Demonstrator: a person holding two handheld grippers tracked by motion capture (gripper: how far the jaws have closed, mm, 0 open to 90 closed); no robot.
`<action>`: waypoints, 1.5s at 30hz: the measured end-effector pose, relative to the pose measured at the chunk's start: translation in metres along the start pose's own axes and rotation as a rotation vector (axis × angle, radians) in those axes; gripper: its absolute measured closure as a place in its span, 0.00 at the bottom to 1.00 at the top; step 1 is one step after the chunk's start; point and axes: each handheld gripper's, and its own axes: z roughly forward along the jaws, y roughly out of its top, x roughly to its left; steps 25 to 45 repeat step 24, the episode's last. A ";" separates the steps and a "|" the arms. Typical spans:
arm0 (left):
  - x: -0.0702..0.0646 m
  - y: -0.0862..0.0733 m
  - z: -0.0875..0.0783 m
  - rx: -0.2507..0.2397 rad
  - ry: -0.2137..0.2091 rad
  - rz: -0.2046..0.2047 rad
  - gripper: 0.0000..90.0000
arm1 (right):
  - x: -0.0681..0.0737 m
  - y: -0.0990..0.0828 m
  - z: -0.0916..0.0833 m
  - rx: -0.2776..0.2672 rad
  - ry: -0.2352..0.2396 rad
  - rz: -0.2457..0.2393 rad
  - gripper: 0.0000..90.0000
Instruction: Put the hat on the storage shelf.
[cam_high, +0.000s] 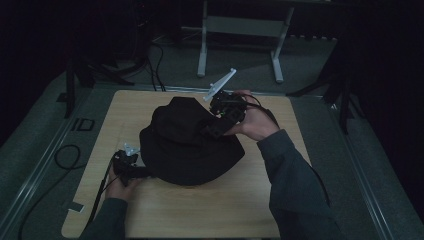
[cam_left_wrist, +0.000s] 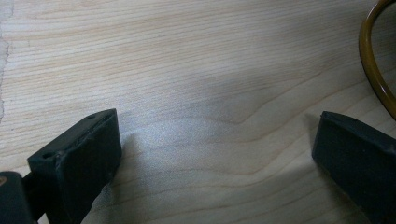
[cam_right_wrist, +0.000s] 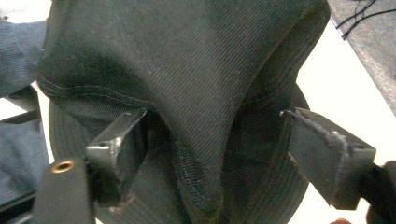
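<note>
Hat (cam_high: 187, 142), black, soft and wide-brimmed, lies crumpled at the middle of the wooden table (cam_high: 235, 210); in the right gripper view its twill weave (cam_right_wrist: 196, 70) and stitched seams show, with no readable label or writing. Right gripper (cam_high: 220, 125) sits at the hat's far right side, jaws spread apart around a raised fold of the crown; left gripper (cam_high: 131, 167) rests at the hat's near left brim, jaws wide apart over bare wood, a brown curved rim (cam_left_wrist: 373, 70) just beside one jaw.

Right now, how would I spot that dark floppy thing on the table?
Find the pale wooden table. In its middle lies a black fabric hat with a wide brim and a crumpled crown. It is the lone dark heap there, between the left gripper and the right gripper.
</note>
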 end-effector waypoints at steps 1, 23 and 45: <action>0.000 0.000 0.000 0.001 -0.002 0.000 0.02 | 0.000 -0.001 -0.001 -0.009 0.004 0.000 0.20; 0.002 -0.002 -0.002 0.001 -0.001 0.004 0.02 | -0.003 -0.024 -0.036 -0.078 -0.016 0.005 0.14; 0.003 -0.002 -0.002 0.001 -0.001 0.004 0.02 | -0.003 -0.026 -0.037 -0.079 -0.015 0.006 0.14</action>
